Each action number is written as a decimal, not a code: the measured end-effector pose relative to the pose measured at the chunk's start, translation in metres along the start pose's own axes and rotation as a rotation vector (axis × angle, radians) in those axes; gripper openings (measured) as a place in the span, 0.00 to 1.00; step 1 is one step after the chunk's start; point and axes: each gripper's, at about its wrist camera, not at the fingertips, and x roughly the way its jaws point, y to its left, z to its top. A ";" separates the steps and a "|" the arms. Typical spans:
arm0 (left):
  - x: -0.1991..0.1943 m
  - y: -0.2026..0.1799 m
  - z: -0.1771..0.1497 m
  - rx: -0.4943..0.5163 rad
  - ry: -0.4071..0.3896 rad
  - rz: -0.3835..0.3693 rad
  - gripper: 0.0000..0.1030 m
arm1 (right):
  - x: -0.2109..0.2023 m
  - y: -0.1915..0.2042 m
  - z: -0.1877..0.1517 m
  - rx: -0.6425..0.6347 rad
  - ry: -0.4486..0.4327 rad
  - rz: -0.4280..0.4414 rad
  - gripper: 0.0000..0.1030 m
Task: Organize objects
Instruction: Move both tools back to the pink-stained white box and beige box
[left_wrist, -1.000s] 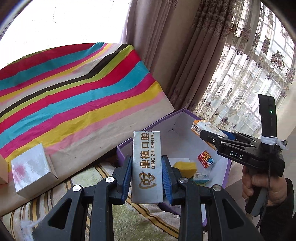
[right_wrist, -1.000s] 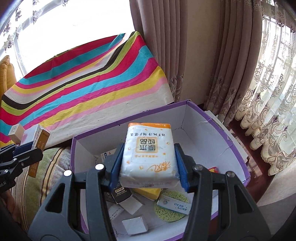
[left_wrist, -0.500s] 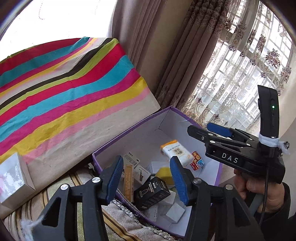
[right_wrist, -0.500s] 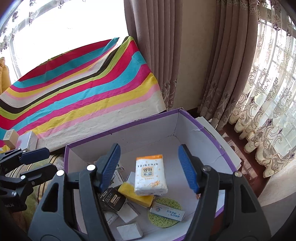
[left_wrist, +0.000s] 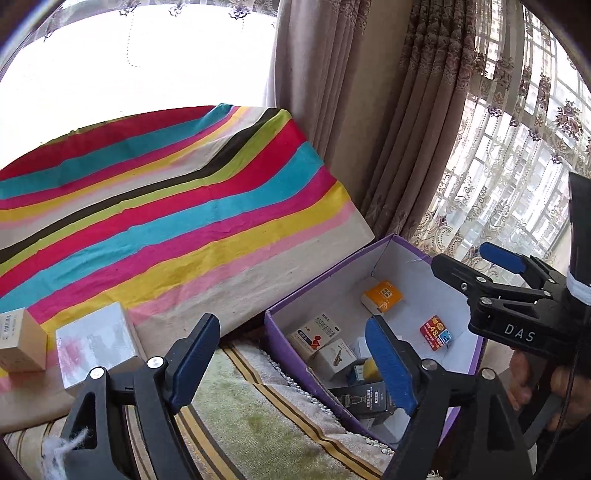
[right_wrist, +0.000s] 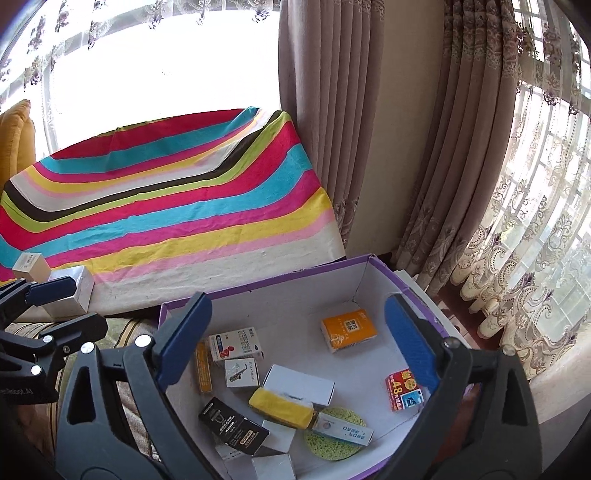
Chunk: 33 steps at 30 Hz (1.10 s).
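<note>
A purple box (left_wrist: 325, 277) with white inner walls (right_wrist: 280, 310) holds several small packages. An orange tissue pack (right_wrist: 347, 328) lies near its far corner (left_wrist: 382, 295). A slim box with an orange side (right_wrist: 203, 365) leans at the box's left wall. My left gripper (left_wrist: 291, 365) is open and holds nothing; it hangs over the box's left edge. My right gripper (right_wrist: 297, 334) is open and holds nothing above the box's middle. From the left wrist view the right gripper (left_wrist: 460, 256) shows at the right, held by a hand (left_wrist: 524, 384).
A striped cloth (left_wrist: 177, 229) covers the raised surface behind the box. On it at the left stand a silver box (left_wrist: 96, 343) and a tan box (left_wrist: 18, 343). Curtains (right_wrist: 369, 129) and a lace-covered window (left_wrist: 517, 166) close off the right. A green patterned cover (left_wrist: 258, 417) lies in front.
Both grippers opened and let go: the dental box from the left and the tissue pack from the right dropped into the purple box. The left gripper then swung left toward the cloth.
</note>
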 end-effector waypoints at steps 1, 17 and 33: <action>-0.003 0.005 0.000 -0.012 -0.012 0.047 0.82 | -0.002 0.005 0.001 -0.008 -0.008 -0.022 0.95; -0.073 0.084 -0.019 -0.041 -0.232 0.251 0.88 | -0.024 0.067 0.003 0.042 -0.056 0.159 0.98; -0.110 0.174 -0.050 -0.274 -0.232 0.318 0.97 | -0.008 0.180 -0.012 -0.107 0.077 0.380 0.98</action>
